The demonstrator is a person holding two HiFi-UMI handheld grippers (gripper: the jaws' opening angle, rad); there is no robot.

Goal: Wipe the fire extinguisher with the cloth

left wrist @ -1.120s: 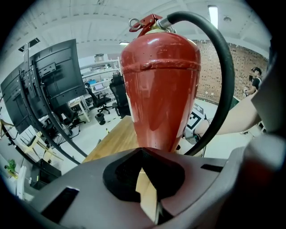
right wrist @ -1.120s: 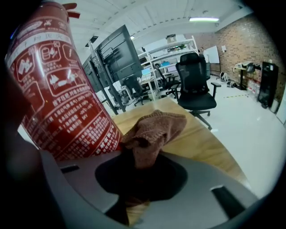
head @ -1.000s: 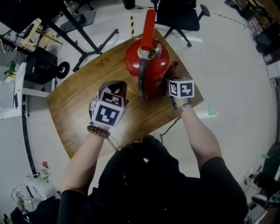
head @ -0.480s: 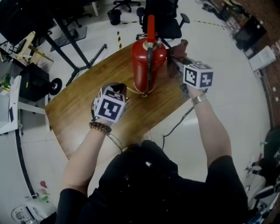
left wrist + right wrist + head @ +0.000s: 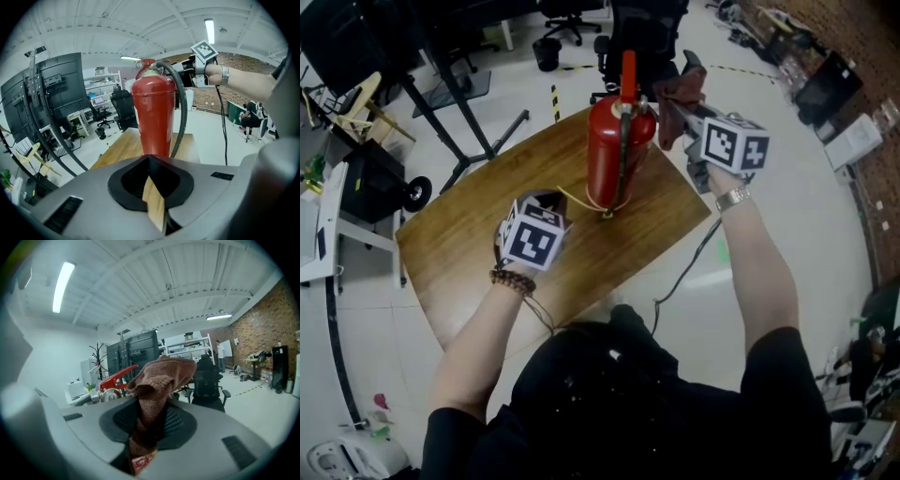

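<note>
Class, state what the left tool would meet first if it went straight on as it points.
Probably the red cylindrical fire extinguisher, low on its body; depth is unclear.

Center: fire extinguisher (image 5: 152, 117) is red painted metal, glossy w/ highlights; its hose (image 5: 182, 108) is black matt rubber. The cloth (image 5: 161, 373) is brown, nubby, rough weave. The desk (image 5: 478, 234): wood grain, smooth, slight sheen. The left gripper (image 5: 154, 211) & right gripper (image 5: 140, 460): grey matt plastic shells. The floor (image 5: 825, 225) is pale, shiny. Right edge: brick wall (image 5: 262, 324), rough.
</note>
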